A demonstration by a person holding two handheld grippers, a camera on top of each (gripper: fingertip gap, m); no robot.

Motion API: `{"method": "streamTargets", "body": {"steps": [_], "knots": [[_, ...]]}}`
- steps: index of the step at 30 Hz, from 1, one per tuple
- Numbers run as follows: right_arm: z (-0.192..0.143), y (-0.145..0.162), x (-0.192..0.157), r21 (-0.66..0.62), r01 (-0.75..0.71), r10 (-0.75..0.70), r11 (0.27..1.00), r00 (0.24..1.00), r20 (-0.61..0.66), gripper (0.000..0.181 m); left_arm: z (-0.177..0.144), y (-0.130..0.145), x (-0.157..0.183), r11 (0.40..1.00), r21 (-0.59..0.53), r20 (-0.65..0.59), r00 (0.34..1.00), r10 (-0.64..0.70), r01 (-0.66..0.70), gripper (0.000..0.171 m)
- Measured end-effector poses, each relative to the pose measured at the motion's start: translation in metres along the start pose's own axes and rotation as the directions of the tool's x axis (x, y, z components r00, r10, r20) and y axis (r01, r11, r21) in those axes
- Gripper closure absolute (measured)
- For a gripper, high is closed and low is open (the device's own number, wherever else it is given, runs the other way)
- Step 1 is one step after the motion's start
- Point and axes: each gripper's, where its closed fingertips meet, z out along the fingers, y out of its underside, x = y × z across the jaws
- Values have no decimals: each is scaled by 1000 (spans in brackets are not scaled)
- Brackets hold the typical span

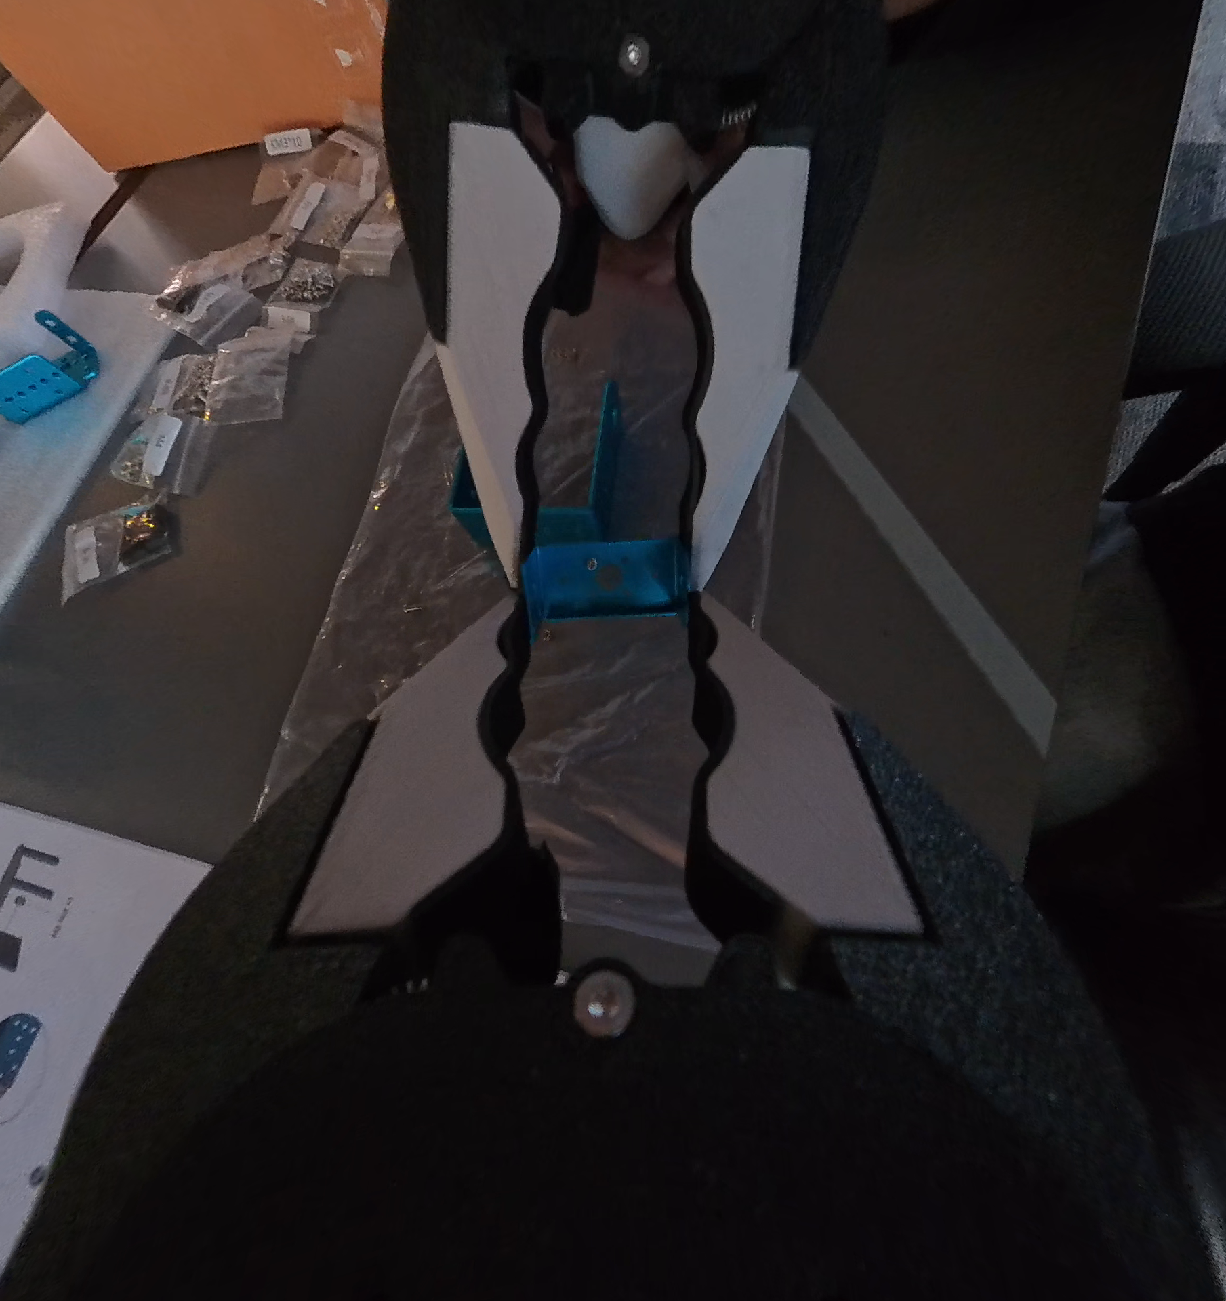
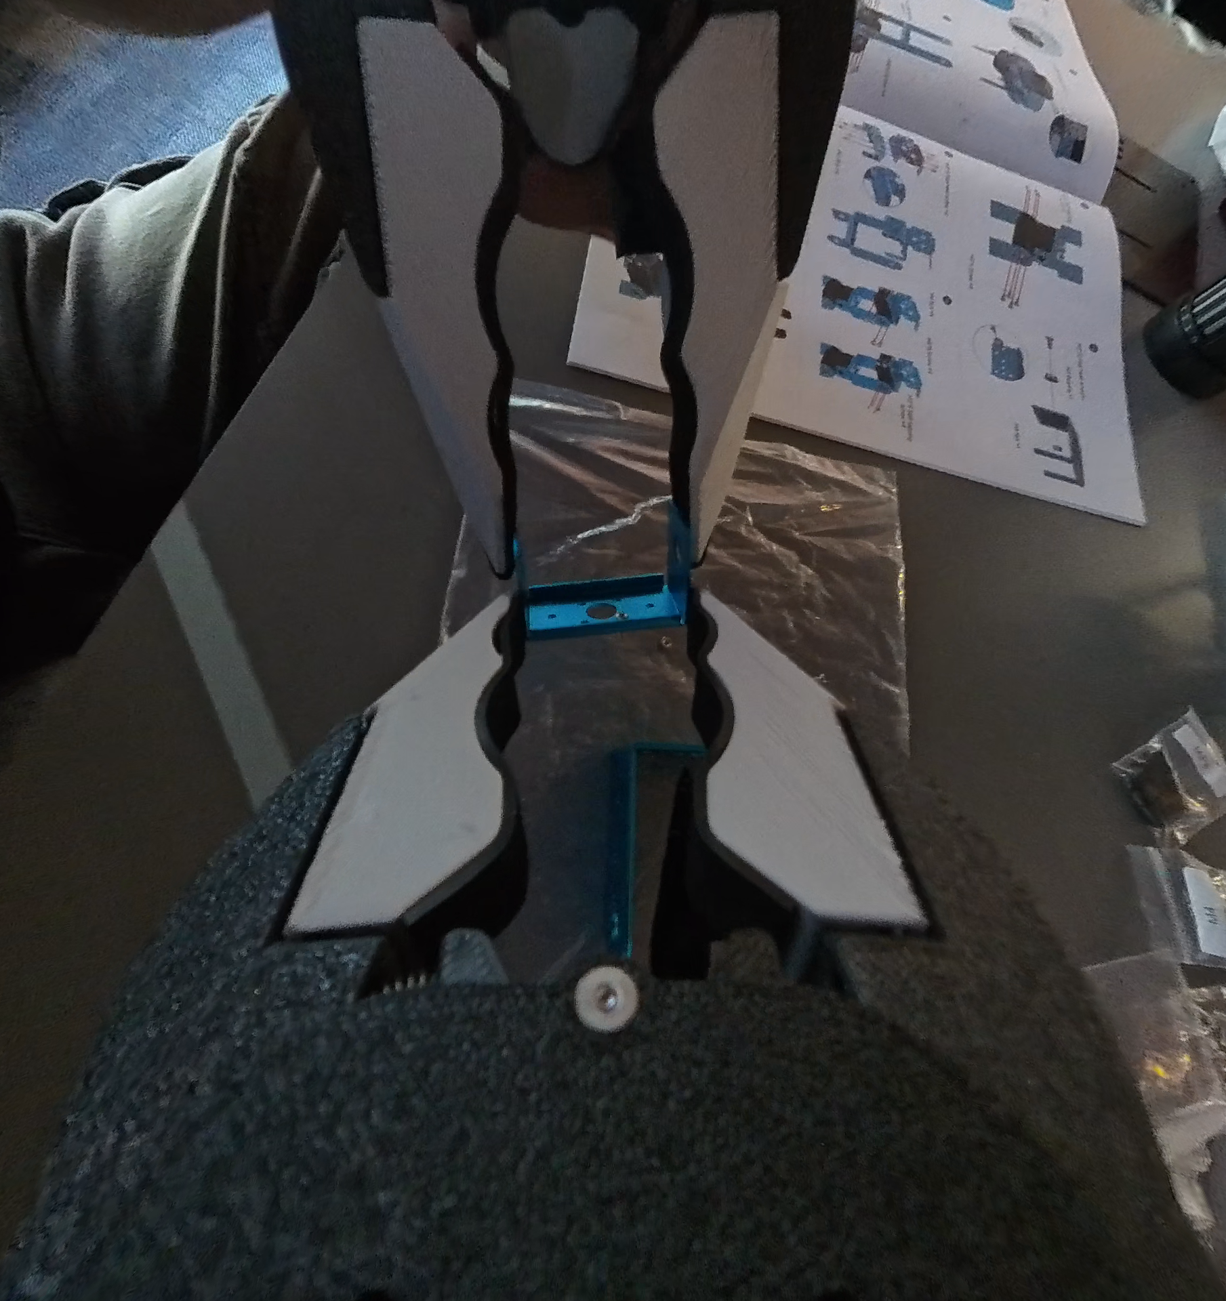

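A blue metal U-bracket (image 1: 606,584) is held in the air between my two grippers, which face each other tip to tip. My left gripper (image 1: 610,623) clamps it from below in the left wrist view, and my right gripper (image 1: 610,563) meets it from above. In the right wrist view the bracket (image 2: 603,612) sits at my right gripper's (image 2: 606,623) fingertips, and the left gripper (image 2: 599,560) comes in from the top along the bracket's two side arms. A second blue bracket (image 1: 550,493) lies on the plastic below and also shows in the right wrist view (image 2: 627,845).
A clear plastic bag (image 2: 807,563) lies flat on the dark table under the grippers. Several small bags of screws (image 1: 244,352), an orange box (image 1: 173,70), white foam with another blue bracket (image 1: 25,384) and an instruction sheet (image 2: 948,281) surround it. A sleeve (image 2: 103,281) is at left. Less than 4 cm separates the two grippers' tips.
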Motion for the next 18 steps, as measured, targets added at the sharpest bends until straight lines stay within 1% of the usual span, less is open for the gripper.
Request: {"method": "streamTargets", "body": {"steps": [2, 3, 5, 6, 7, 8, 9, 12, 13, 15, 17, 18], "knots": [[1, 3, -1, -4, -11, 11, 1000, 1000, 19, 134, 2, 2, 0, 1000, -17, 0, 1000, 12, -12, 127], [0, 4, -1, -1, -19, 19, 1000, 1000, 25, 131, 3, 3, -2, 1000, -19, 11, 1000, 20, -19, 127], [-5, 8, 2, -15, -57, 58, 998, 997, 45, 118, 1, 7, -7, 999, -29, 33, 999, 23, -22, 127], [-10, 9, 6, -11, -82, 82, 997, 996, 46, 115, -1, 7, -9, 1000, -23, 42, 999, 19, -18, 127], [-14, 11, 11, -8, -114, 115, 993, 993, 42, 109, -3, 7, -13, 1000, -9, 59, 998, 11, -11, 127], [-17, 18, 19, -30, -159, 159, 987, 987, 27, 97, -6, 6, -16, 1000, 4, 67, 998, 1, -2, 128], [-18, 29, 25, -82, -198, 201, 977, 980, 18, 83, -8, 6, -17, 1000, 10, 68, 998, -6, 6, 128], [-16, 48, 29, -185, -250, 259, 950, 966, 23, 80, -11, 8, -21, 1000, -4, 78, 997, -5, 6, 128], [-14, 51, 32, -213, -246, 254, 946, 967, 9, 81, -12, 9, -22, 1000, -12, 78, 997, -4, 5, 128], [-9, 55, 30, -262, -213, 224, 941, 974, 14, 96, -13, 9, -25, 1000, -28, 82, 997, 1, 1, 128], [-3, 61, 27, -316, -199, 219, 928, 975, 31, 107, -15, 7, -27, 1000, -28, 79, 997, 0, 2, 128], [-2, 63, 26, -332, -189, 213, 924, 976, 38, 109, -17, 6, -27, 1000, -22, 76, 997, -3, 5, 128]]}}
